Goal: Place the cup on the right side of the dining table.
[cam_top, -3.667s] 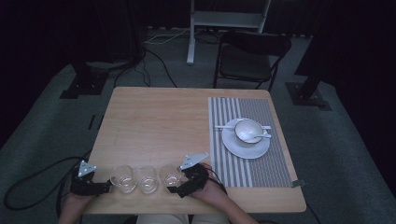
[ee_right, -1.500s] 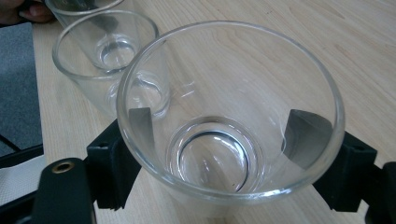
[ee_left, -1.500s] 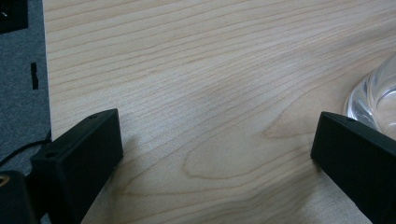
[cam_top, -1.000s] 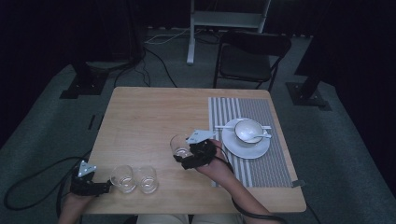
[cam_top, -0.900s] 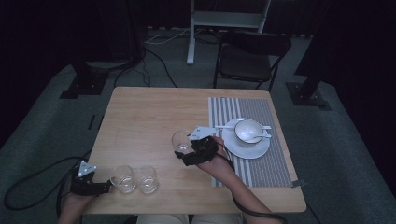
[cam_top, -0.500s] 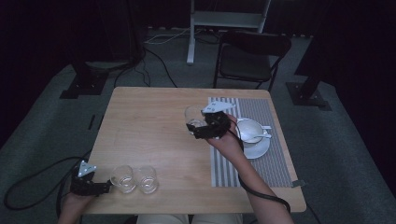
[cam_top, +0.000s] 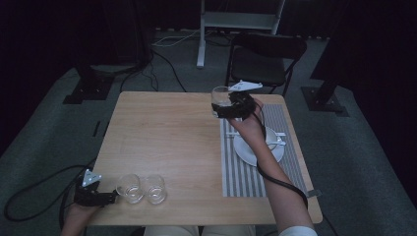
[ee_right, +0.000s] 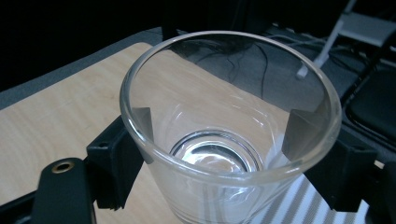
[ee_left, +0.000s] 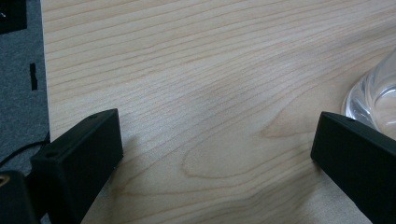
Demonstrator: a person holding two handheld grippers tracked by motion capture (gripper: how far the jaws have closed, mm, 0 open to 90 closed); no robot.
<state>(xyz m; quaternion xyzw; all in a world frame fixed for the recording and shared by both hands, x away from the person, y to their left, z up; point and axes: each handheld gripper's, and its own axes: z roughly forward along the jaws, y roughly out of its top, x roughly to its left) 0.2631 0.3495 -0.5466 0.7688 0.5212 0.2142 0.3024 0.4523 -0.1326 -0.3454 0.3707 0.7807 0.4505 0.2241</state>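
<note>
Clear glass held aloft near the desk's far edge

The glass [cam_top: 220,98] sits upright between the jaws of the right claw [cam_top: 227,109], which press its sides just below the rim, above the far end of the striped mat [cam_top: 239,172]. Smooth, tapered walls could slip through that grip, or the base could strike the desk [cam_top: 162,132] if lowered tilted. The saucer [cam_top: 246,147] with its cup lies near. The left claw [ee_left: 219,154] rests wide open and empty at the near edge, beside two more glasses [cam_top: 141,188].
</note>
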